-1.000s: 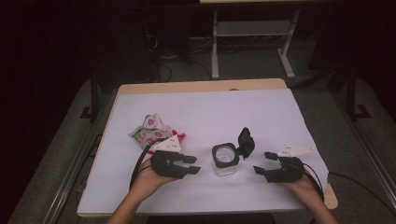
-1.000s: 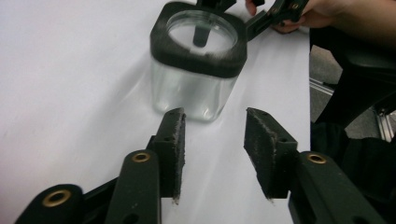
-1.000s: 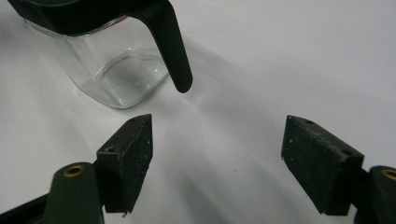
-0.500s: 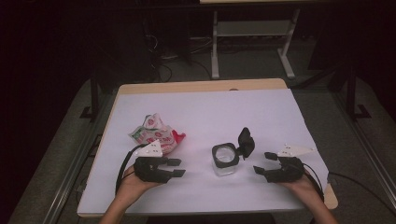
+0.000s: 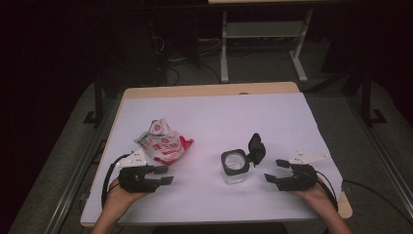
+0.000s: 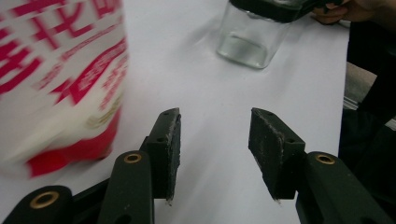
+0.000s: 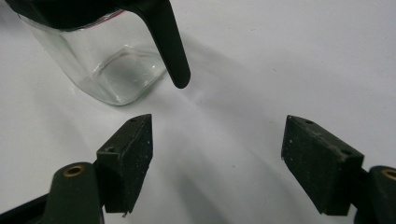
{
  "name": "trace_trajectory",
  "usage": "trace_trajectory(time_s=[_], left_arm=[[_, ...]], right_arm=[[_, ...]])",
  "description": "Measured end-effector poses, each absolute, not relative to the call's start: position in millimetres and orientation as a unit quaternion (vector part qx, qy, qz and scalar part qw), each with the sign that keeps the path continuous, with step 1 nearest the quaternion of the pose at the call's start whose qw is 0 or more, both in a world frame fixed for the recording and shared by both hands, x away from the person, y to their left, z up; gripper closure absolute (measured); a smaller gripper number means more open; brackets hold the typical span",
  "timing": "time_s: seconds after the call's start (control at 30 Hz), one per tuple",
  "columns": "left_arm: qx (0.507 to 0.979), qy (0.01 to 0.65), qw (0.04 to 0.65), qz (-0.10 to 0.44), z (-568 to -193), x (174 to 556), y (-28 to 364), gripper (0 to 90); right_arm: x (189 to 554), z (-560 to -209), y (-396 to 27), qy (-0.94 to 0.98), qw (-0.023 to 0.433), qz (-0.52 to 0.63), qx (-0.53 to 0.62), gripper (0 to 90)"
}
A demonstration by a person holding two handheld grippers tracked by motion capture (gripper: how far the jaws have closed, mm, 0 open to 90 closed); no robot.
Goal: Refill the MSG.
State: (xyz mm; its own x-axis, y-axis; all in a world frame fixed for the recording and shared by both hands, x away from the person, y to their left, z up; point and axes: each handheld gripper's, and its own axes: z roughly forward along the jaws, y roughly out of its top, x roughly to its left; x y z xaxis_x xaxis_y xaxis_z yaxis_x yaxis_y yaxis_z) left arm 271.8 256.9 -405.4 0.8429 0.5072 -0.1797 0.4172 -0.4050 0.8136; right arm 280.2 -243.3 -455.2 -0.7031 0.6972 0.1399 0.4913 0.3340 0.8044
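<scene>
A clear square glass jar point(image 5: 234, 170) with a black rim stands near the table's front middle, its black lid point(image 5: 256, 146) flipped up on the right side. A crumpled white and red bag point(image 5: 163, 145) lies to its left. My left gripper point(image 5: 167, 175) is open, just in front of the bag, pointing right towards the jar. In the left gripper view its jaws point(image 6: 215, 140) hold nothing, with the bag point(image 6: 56, 70) at the left and the jar point(image 6: 252, 32) ahead. My right gripper point(image 5: 273, 169) is open right of the jar, jaws point(image 7: 217, 158) around nothing, jar point(image 7: 102, 60) and lid point(image 7: 168, 42) close ahead.
A white sheet covers the table point(image 5: 243, 117), with a wooden edge showing at the back and front right. A metal rack point(image 5: 263, 34) and cables stand on the dark floor behind. A cable point(image 5: 370, 187) trails off the right side.
My left gripper has slid left, away from the jar, and now sits in front of the bag. The right gripper, jar and bag have stayed put.
</scene>
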Motion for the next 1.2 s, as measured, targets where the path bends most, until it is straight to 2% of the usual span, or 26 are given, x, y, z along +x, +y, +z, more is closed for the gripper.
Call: trace_trajectory(time_s=[0.57,0.77,1.0,1.2], left_arm=[[0.801,0.343,0.480,0.104,-407,279,311,52.2],[0.793,0.346,0.487,0.121,-405,291,311,49.3],[0.786,0.343,0.495,0.138,-402,301,303,41.5],[0.783,0.338,0.503,0.142,-400,313,294,42.5]], right_arm=[[281,-455,-243,0.809,0.117,0.445,0.366,24.4],[281,-455,-243,0.809,0.117,0.445,0.365,24.4],[280,-455,-243,0.809,0.118,0.444,0.367,24.4],[280,-455,-245,0.807,0.122,0.445,0.369,24.4]])
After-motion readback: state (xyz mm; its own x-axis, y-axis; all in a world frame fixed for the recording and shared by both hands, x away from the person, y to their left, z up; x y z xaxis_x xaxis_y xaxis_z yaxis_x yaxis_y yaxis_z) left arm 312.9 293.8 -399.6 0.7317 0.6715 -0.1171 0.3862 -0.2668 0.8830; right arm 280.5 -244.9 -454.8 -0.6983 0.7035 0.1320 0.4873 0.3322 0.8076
